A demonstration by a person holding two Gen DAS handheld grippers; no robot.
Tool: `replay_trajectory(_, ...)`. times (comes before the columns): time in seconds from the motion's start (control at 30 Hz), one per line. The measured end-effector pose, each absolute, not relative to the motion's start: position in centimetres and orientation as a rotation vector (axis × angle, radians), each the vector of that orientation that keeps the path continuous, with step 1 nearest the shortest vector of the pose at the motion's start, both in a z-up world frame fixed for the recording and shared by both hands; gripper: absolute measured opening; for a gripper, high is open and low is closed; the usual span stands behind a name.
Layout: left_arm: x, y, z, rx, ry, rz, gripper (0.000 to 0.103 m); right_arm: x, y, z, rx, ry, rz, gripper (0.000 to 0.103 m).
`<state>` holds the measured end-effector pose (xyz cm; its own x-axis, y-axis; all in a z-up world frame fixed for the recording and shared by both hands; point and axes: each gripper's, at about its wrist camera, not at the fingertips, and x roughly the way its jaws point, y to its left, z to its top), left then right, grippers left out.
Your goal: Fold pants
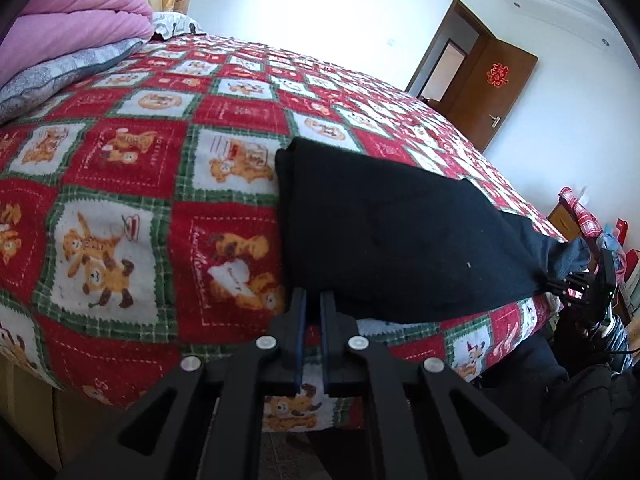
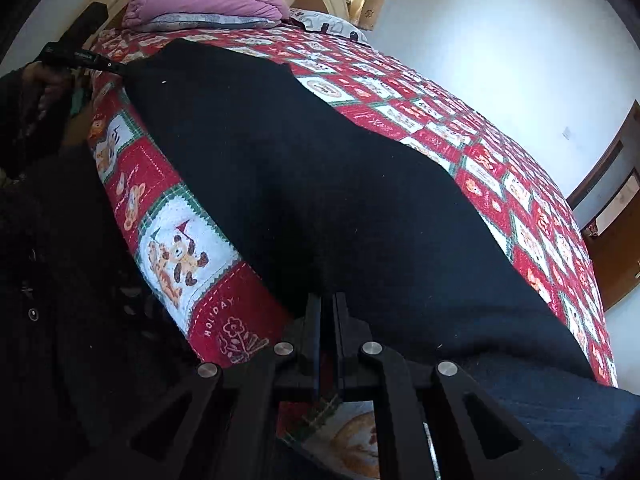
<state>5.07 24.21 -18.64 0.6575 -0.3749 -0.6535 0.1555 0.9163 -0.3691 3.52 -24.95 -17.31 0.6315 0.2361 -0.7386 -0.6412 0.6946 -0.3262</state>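
Left tongs: my left gripper [image 1: 313, 300] is clenched on the near edge of the black fleece pants [image 1: 384, 232].
Right tongs: my right gripper [image 2: 327, 305] is clenched on the same edge, I judge to lay the fold flat.
Pants: at the near edge of the red checked bear-print bedspread [image 1: 132, 168], one end overhanging.
Hidden: black on black hides the pinch itself.

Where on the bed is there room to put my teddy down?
The big free patch is the bear-print blanket, between the black pants and the pink quilt by the headboard. There is more bare blanket beyond the pants, toward the door. The near edge is crowded: both claws, left and right, are at the pants there.
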Motion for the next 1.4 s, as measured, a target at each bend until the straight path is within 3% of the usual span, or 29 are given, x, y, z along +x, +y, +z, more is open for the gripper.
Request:
replay_trajectory(0.33, 5.0, 24.2, -19.3, -0.278, 0.802, -0.308, 0.008, 4.0, -24.7, -18.3, -0.634, 0.75, 0.503, 0.005)
replay_trajectory(0.57, 4.9, 24.9, -18.7, -0.232, 0.786, -0.261, 0.023, 4.4, -25.3, -18.2, -0.581, 0.771, 0.519, 0.007)
replay_trajectory(0.63, 4.7, 25.5, -18.3, -0.229, 0.774, -0.23, 0.023, 4.6, -25.4, -18.0, -0.559, 0.78, 0.524, 0.01)
replay_trajectory(0.77, 4.5, 26.4, -17.2, -0.2, 0.741, -0.149, 0.021, 4.7, -26.3, -16.6, -0.485, 0.781, 0.521, 0.033)
replay_trajectory(0.83, 4.5, 25.9, -16.3, -0.19, 0.719, -0.142, 0.021, 4.8, -27.0, -15.5, -0.438, 0.773, 0.521, 0.033)
replay_trajectory(0.93, 4.9, 23.1, -14.4, -0.144, 0.675, -0.201, 0.022, 4.7, -29.5, -12.8, -0.347, 0.746, 0.471, 0.033)
replay_trajectory(1.07, 6.3, 16.2, -13.2, -0.088, 0.657, -0.364, 0.037, 4.7, -35.0, -9.4, -0.21, 0.711, 0.33, 0.033)
replay_trajectory(1.4, 9.6, -0.1, -13.9, -0.01, 0.692, -0.704, 0.038, 2.7, -54.5, -4.2, 0.243, 0.62, -0.225, 0.035)
